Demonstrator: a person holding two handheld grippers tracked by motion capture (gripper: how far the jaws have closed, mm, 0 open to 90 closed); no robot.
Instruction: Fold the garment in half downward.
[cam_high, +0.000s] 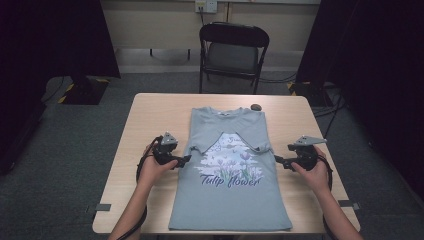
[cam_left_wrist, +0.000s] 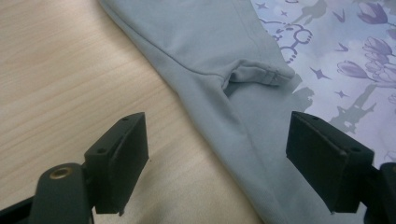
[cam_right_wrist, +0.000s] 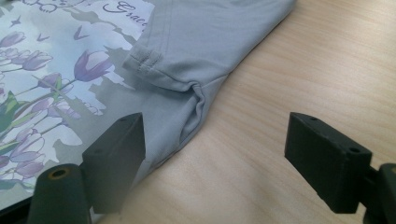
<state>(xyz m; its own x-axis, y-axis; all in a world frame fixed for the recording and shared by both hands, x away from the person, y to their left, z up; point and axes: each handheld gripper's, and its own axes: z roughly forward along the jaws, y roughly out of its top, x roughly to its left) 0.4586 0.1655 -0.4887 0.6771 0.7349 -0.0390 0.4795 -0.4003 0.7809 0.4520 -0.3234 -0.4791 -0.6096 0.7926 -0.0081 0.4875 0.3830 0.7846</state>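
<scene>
From the high view, a grey T-shirt (cam_high: 231, 170) is lying flat, print side up, down the middle of the bench (cam_high: 150, 115), collar at the far end, both sleeves already folded in over the chest. The left hand-held gripper (cam_high: 186, 160) is sitting just beside the shirt's left edge and the right hand-held gripper (cam_high: 276, 160) just beside its right edge, each pointing inward at about sleeve level.

In the left gripper view, the jaws are standing wide apart with nothing pinched, straddling the shirt's side edge (cam_left_wrist: 219, 140); the folded sleeve hem (cam_left_wrist: 261, 74) is lying just ahead.

In the right gripper view, the jaws are likewise gaping and empty, the left one over the cloth edge (cam_right_wrist: 187, 135), the right one over bare wood, with a small pucker at the underarm (cam_right_wrist: 201, 100).

The shirt is looking light, soft and limp, so it will likely sag and drag wherever it is not supported; taking hold at the doubled side edge, both sides together, is probably the surest grip
</scene>
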